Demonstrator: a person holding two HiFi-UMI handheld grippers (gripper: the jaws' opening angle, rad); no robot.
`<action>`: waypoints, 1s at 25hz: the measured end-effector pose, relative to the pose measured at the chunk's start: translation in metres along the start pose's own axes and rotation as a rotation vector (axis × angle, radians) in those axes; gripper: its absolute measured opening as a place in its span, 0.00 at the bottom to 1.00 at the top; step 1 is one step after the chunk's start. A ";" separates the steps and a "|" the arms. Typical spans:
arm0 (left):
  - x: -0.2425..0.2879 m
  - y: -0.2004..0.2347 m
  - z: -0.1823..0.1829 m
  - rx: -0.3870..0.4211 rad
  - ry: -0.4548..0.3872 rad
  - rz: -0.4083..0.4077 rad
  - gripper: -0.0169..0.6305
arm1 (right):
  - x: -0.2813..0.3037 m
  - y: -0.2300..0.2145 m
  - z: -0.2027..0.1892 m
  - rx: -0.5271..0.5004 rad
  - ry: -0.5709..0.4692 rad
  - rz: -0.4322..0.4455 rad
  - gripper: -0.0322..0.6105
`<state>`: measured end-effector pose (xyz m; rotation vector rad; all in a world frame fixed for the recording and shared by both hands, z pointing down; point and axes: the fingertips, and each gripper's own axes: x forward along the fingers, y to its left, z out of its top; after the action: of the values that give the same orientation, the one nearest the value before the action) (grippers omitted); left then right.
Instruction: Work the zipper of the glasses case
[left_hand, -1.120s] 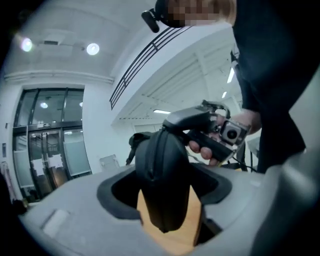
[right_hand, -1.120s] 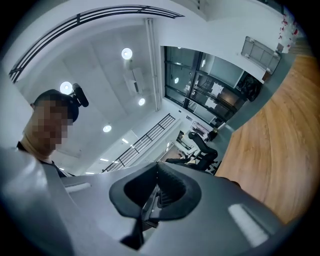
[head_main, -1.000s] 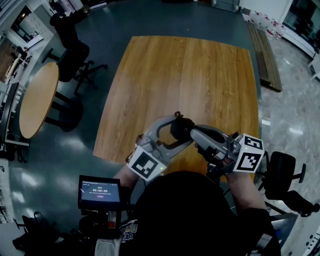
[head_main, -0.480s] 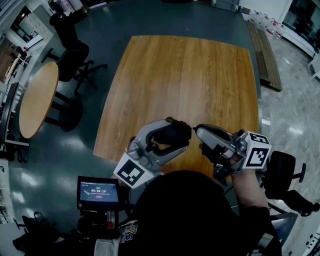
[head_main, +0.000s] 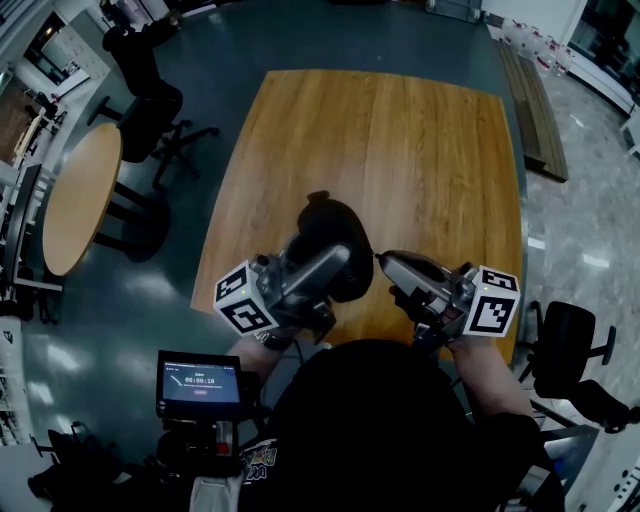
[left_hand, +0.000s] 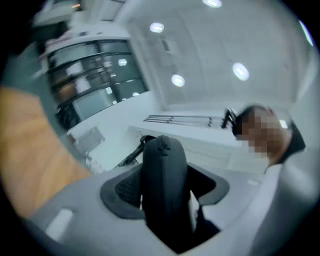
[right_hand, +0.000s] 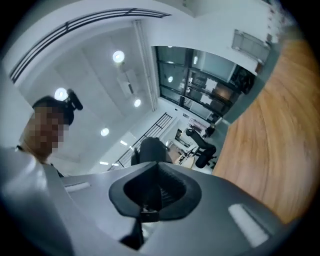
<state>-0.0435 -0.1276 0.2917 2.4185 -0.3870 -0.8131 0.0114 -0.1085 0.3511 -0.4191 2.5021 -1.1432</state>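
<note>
A black glasses case (head_main: 325, 225) is held up over the wooden table (head_main: 400, 150), and my left gripper (head_main: 335, 262) is shut on it. Its jaws have just closed a little on the case. In the left gripper view the case (left_hand: 162, 185) stands on edge and fills the gap between the pads. My right gripper (head_main: 383, 260) is shut, with its tip against the case's right side. In the right gripper view a small dark tab (right_hand: 148, 215), apparently the zipper pull, sits pinched in the jaws, and the case (right_hand: 150, 150) shows just beyond them.
A round wooden table (head_main: 80, 195) and office chairs (head_main: 150, 110) stand at the left. Another chair (head_main: 565, 345) stands at the right and a low bench (head_main: 530, 110) at the far right. A small screen (head_main: 200, 382) sits by my left side.
The left gripper has rolled over and lifted the case up and away over the table. Its marker cube now faces left. The right gripper has barely shifted.
</note>
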 end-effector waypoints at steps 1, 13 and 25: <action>-0.007 0.017 0.001 -0.197 -0.059 0.020 0.43 | 0.003 0.003 0.002 -0.078 0.006 -0.025 0.06; -0.015 0.048 -0.022 -0.872 -0.200 0.036 0.42 | 0.001 0.035 -0.006 -1.020 0.247 -0.158 0.11; -0.018 0.048 -0.023 -0.930 -0.233 0.013 0.43 | 0.001 0.026 -0.019 -1.562 0.384 -0.250 0.17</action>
<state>-0.0475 -0.1490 0.3432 1.4634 -0.0669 -0.9886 -0.0007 -0.0802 0.3420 -0.9097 3.2122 1.0464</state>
